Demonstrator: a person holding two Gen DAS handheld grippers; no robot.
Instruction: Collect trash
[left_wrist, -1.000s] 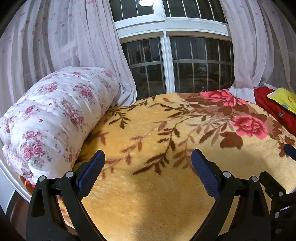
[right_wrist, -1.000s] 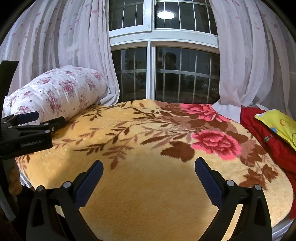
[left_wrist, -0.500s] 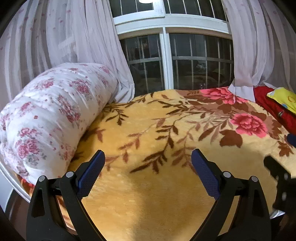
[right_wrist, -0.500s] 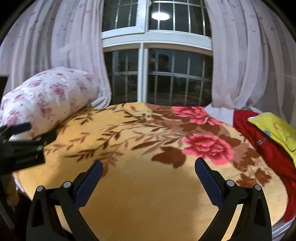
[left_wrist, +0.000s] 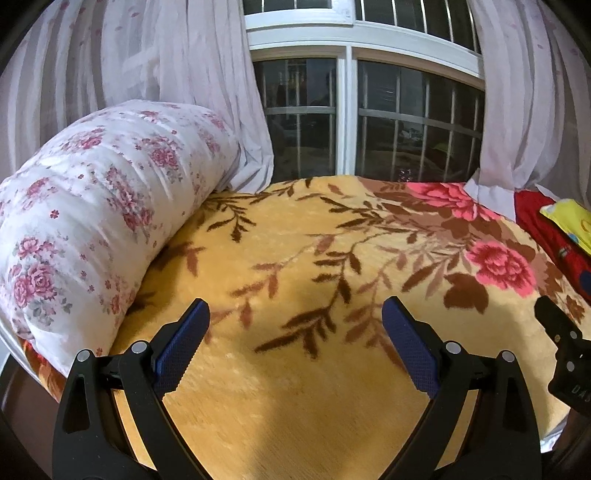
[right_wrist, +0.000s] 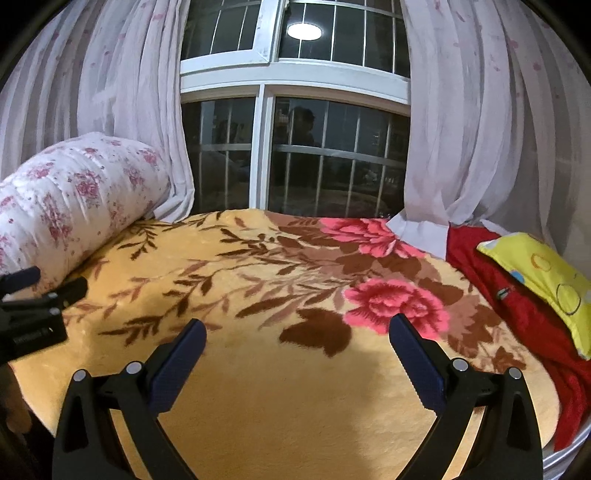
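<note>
No trash shows in either view. My left gripper (left_wrist: 295, 314) hangs open over the near edge of a bed covered by a yellow flowered blanket (left_wrist: 295, 258), nothing between its blue-padded fingers. My right gripper (right_wrist: 295, 330) is open too, above the same blanket (right_wrist: 258, 295), empty. The right gripper's black body (left_wrist: 565, 354) pokes in at the right edge of the left wrist view. The left gripper's body (right_wrist: 33, 314) shows at the left edge of the right wrist view.
A rolled white quilt with pink flowers (left_wrist: 92, 214) lies along the bed's left side. A red cloth (right_wrist: 517, 295) and a yellow pillow (right_wrist: 543, 277) lie at the right. Sheer curtains (right_wrist: 480, 129) frame a barred window (right_wrist: 314, 166) behind the bed.
Both cameras have drifted back from the bed and shifted slightly; the quilt roll looms larger in the left view. Both grippers stay open and empty.
</note>
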